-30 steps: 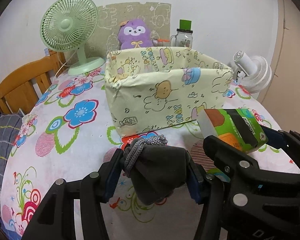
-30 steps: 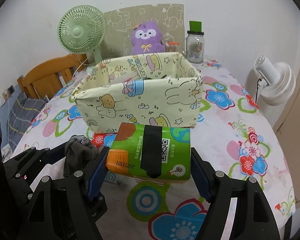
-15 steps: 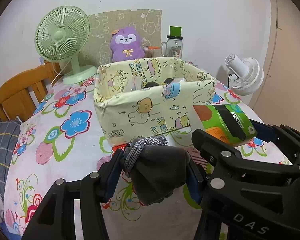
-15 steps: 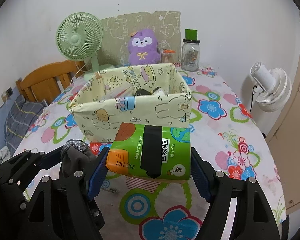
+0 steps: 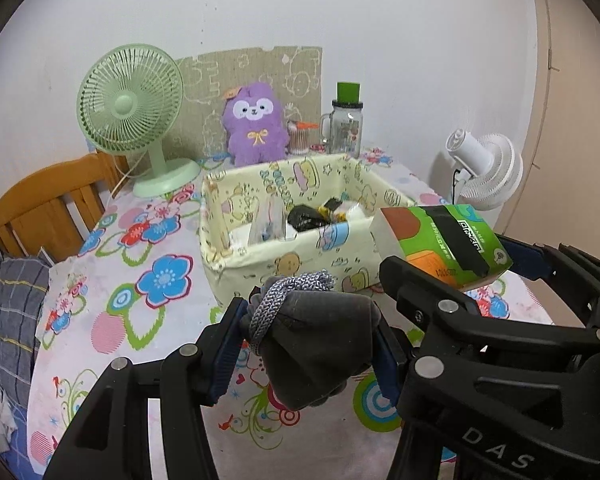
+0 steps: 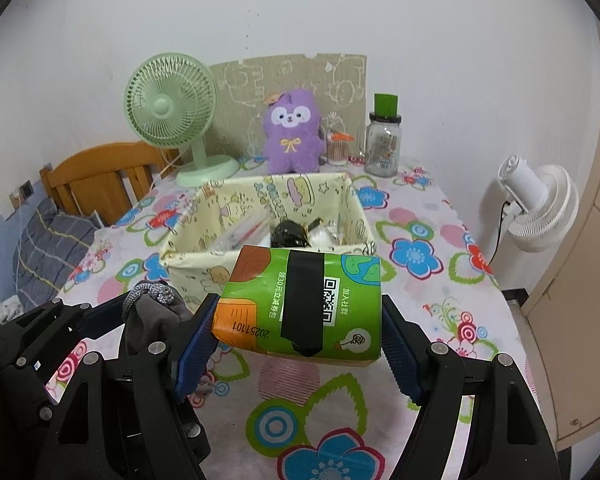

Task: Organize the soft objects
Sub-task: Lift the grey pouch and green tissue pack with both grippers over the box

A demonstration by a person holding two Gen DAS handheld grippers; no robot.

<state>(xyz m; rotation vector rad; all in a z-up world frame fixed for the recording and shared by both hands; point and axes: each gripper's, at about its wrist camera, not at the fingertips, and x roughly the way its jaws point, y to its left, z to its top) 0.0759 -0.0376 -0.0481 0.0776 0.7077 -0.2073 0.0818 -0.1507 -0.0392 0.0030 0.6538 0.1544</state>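
A round-edged table (image 6: 440,248) was covered with a pale cloth printed with blue, red and pink flowers, and it was set against a plain white wall. At the far edge a green desk fan (image 5: 130,108) was stood to the left, a sheet of cardboard (image 5: 260,76) with cartoon outlines was leaned on the wall, and a purple plush toy (image 6: 292,136) was seated in front of it. Beside the toy a small container with an orange lid (image 6: 337,146) and a glass jar (image 6: 382,142) with a green cap were placed. A white fan (image 6: 538,208) was seen past the table's right edge, and a wooden chair back (image 5: 48,204) with grey checked fabric (image 5: 8,300) was seen at the left.

In the middle of the table an open cream fabric bin (image 5: 252,256) printed with cartoon animals was set. Inside it a clear plastic wrapper (image 5: 268,220), a black crumpled item (image 5: 304,216) and something white (image 6: 324,238) were lying; they could not be identified further.

A rolled grey sock bundle (image 5: 320,344) with a speckled knit cuff was clamped between the blue pads of the left gripper (image 5: 306,346), held above the cloth in front of the bin. A green tissue pack (image 6: 304,304) with a black strip and a QR code was gripped widthways by the right gripper (image 6: 300,336), also clear of the table and just before the bin's near wall. The 2 grippers were held side by side, close together.
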